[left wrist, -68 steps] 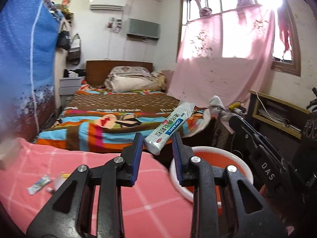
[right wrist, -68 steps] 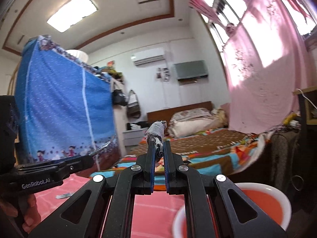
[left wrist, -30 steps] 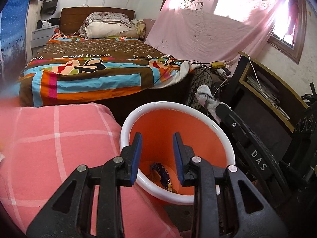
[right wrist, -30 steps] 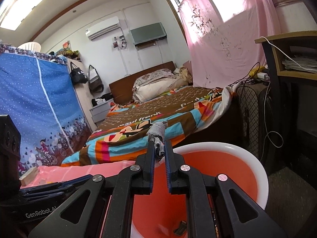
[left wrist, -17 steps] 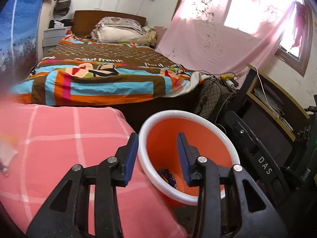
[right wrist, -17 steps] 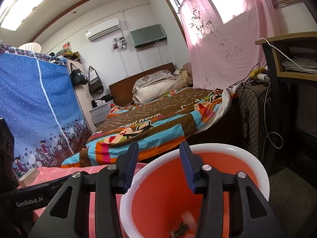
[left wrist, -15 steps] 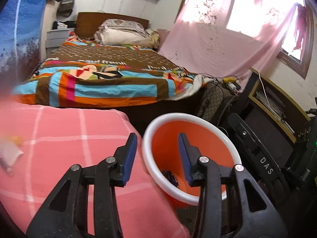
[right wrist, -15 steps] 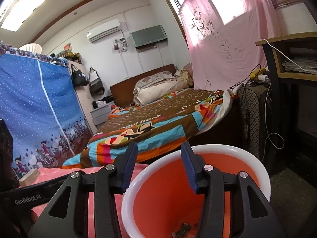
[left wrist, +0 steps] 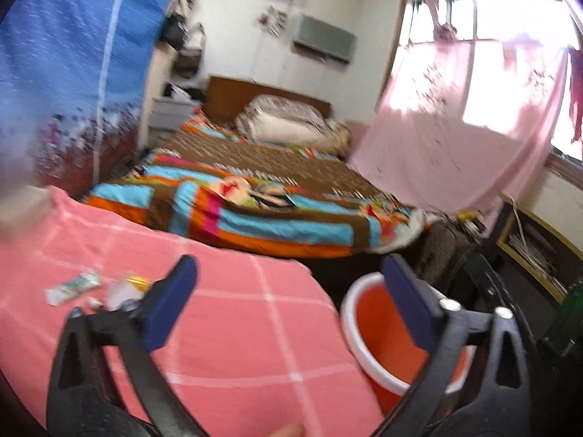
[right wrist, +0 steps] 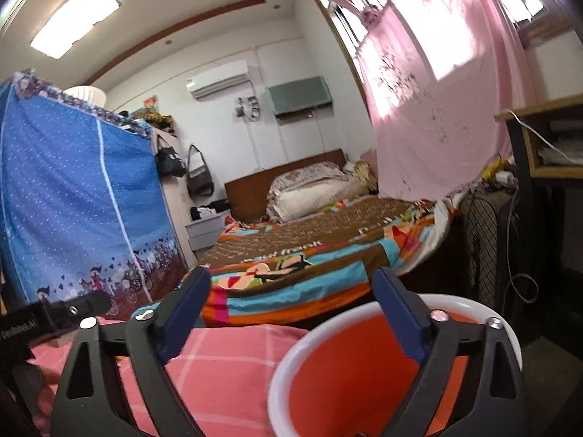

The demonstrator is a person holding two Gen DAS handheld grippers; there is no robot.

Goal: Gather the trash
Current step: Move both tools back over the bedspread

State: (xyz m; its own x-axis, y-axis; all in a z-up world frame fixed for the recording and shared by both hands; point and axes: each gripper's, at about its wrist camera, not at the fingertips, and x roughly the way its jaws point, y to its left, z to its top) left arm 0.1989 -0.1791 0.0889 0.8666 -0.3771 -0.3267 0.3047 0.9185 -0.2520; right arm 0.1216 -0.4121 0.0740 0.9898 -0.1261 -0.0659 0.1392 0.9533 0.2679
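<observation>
An orange bin with a white rim [left wrist: 368,291] stands by the right edge of a pink checked cloth [left wrist: 233,327]; it also shows in the right wrist view [right wrist: 364,382]. My left gripper [left wrist: 288,291] is wide open and empty above the cloth's right end. Small trash lies on the cloth to its left: a white-green tube [left wrist: 73,286] and a pale wrapper with a yellow bit [left wrist: 125,287]. My right gripper [right wrist: 291,304] is wide open and empty, above the bin's near rim. The bin's contents are hidden.
A bed with a striped colourful blanket [left wrist: 255,204] lies beyond the cloth. A blue fabric wardrobe [right wrist: 73,196] stands at left. A pink curtain [left wrist: 455,127], a wooden shelf [left wrist: 539,247] and a black mesh unit [right wrist: 488,240] are at right.
Both grippers opened wider and stayed empty. The left one swung left and up, bringing the trash on the cloth into view. The right one tilted up from the bin.
</observation>
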